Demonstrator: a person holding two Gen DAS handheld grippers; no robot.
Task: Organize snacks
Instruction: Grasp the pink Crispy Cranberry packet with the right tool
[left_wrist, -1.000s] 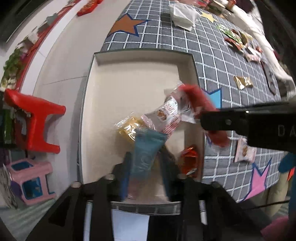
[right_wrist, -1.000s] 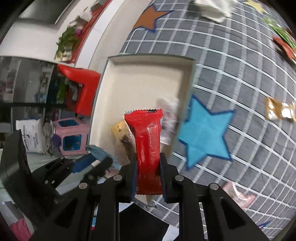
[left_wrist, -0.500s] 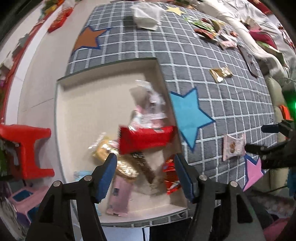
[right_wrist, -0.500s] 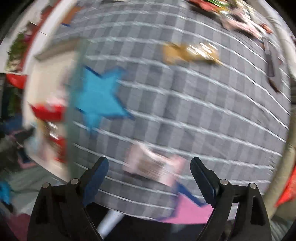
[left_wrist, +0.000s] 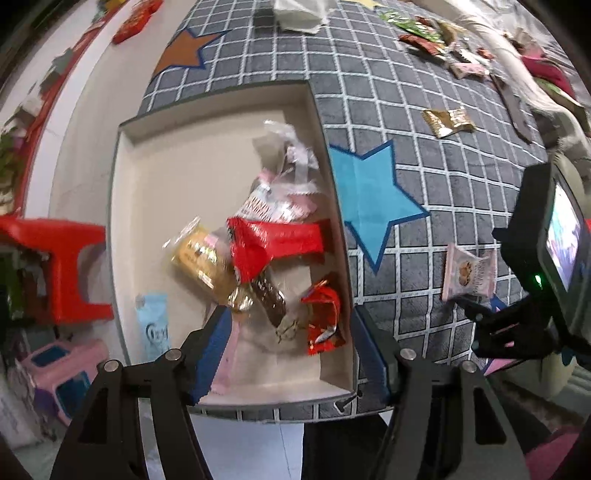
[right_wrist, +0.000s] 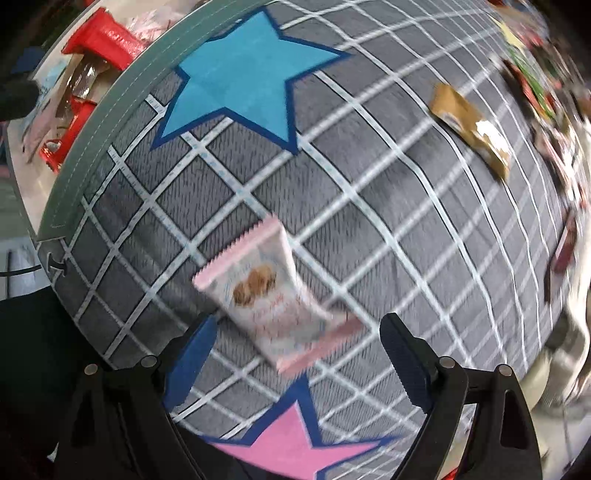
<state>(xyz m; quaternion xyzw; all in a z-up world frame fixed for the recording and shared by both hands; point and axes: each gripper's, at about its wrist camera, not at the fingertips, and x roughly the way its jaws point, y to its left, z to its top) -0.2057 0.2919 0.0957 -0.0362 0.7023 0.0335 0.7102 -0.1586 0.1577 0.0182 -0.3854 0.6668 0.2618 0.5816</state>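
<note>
A shallow beige box (left_wrist: 184, 177) lies on a grey checked mat (left_wrist: 424, 155) and holds several snack packets: a red bar (left_wrist: 280, 240), a yellow packet (left_wrist: 201, 258), a light blue sachet (left_wrist: 153, 325) and a small red wrapper (left_wrist: 325, 321). My left gripper (left_wrist: 290, 347) is open and empty above the box's near end. My right gripper (right_wrist: 299, 365) is open, just above a pink-and-white cookie packet (right_wrist: 273, 306) on the mat; the packet also shows in the left wrist view (left_wrist: 467, 273). A gold packet (right_wrist: 469, 129) lies farther away.
More snacks (left_wrist: 428, 37) and a white bag (left_wrist: 299, 14) lie at the mat's far edge. A red stool (left_wrist: 59, 262) and a pink stool (left_wrist: 59, 373) stand on the floor left of the box. The right gripper's body (left_wrist: 546, 273) shows at the right.
Both grippers opened. The red bar and the light blue sachet now lie in the box. The right gripper swung right to the pink cookie packet; the left gripper drew back a little.
</note>
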